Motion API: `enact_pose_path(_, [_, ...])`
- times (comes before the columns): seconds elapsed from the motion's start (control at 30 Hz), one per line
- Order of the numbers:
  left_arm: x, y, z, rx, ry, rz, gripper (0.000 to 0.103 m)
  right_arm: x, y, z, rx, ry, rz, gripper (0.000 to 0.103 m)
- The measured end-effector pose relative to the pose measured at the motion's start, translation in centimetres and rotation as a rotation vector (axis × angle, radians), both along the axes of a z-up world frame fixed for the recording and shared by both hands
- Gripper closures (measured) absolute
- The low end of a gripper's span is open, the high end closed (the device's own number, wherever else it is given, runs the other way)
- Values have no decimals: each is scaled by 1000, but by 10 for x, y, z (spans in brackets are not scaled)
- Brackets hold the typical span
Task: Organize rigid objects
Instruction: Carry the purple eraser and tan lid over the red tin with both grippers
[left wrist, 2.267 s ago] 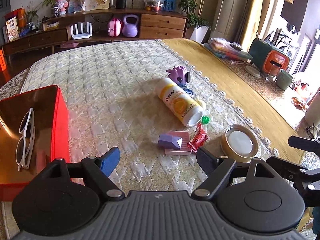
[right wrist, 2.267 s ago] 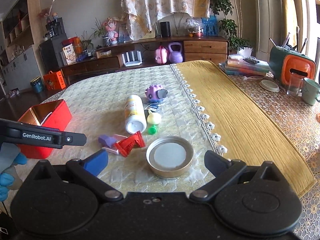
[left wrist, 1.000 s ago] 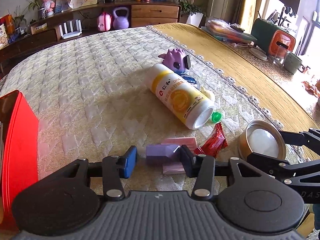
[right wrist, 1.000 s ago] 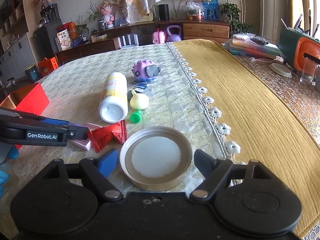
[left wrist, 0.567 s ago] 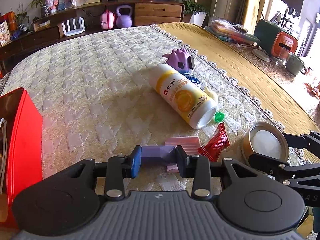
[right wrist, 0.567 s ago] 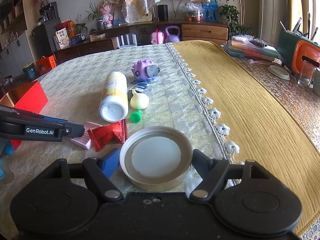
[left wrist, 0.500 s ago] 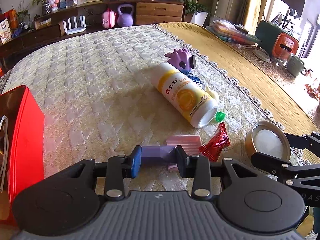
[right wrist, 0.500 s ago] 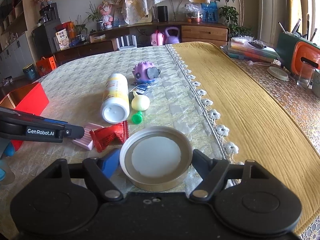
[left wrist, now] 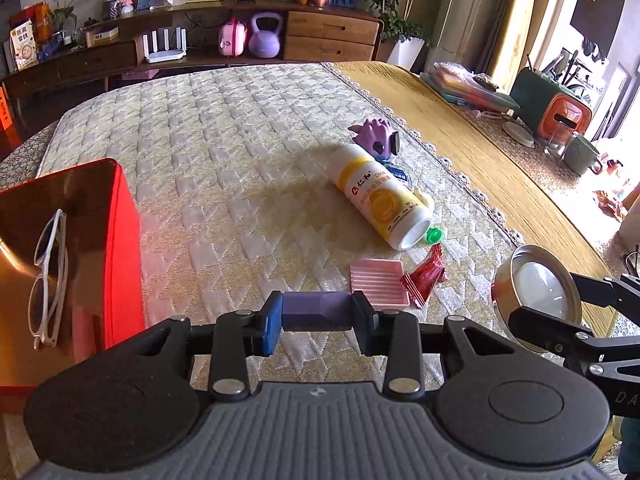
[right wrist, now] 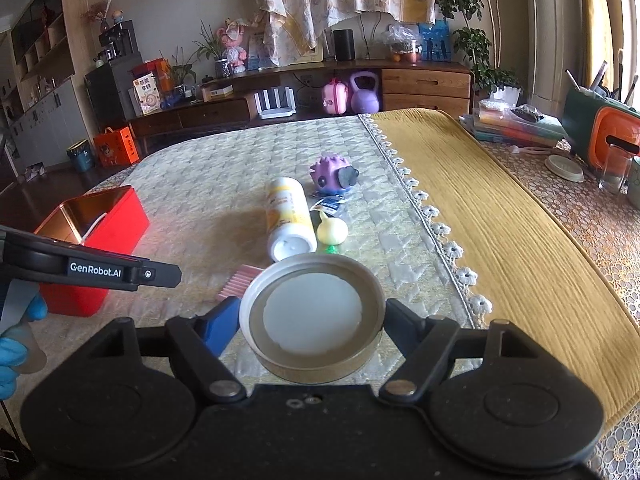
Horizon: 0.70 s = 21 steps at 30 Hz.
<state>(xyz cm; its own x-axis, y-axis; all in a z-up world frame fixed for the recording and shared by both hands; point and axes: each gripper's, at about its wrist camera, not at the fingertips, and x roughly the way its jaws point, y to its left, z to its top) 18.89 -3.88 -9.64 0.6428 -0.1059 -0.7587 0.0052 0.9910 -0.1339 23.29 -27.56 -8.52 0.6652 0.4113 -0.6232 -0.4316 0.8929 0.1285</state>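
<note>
Taking the red tin box (left wrist: 120, 240) as the landmark: it stands open at the far left of the quilted cloth (left wrist: 224, 160), with white-framed glasses (left wrist: 48, 276) lying inside.

Just right of the box, the left gripper (left wrist: 316, 318) is clamped on a purple faceted block (left wrist: 316, 312), which spans the gap between the pads with its long axis running crosswise from pad to pad. The block looks lifted clear of the cloth.

Further right of the box lie a pink ribbed tray (left wrist: 378, 282), a red snack packet (left wrist: 426, 278) and a white-and-yellow bottle (left wrist: 380, 196) on its side, its base towards the camera. A purple spiky toy (left wrist: 378, 138) sits beyond the bottle.

Farthest from the box, the right gripper (right wrist: 312, 320) has closed on a round gold tin lid (right wrist: 312, 316), one pad on each side of its rim; the lid seems raised off the cloth.

The box lies to the left of both grippers, and the left one is plainly nearer. I judge the block should go in first, carried leftward over the red wall, clear of the glasses.
</note>
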Motion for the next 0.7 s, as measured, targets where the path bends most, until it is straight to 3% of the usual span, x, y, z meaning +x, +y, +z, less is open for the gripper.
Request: enact_pose_path(0.7, [-71, 69, 57, -80, -62, 82, 67, -55, 77, 55, 1, -54, 156, 26])
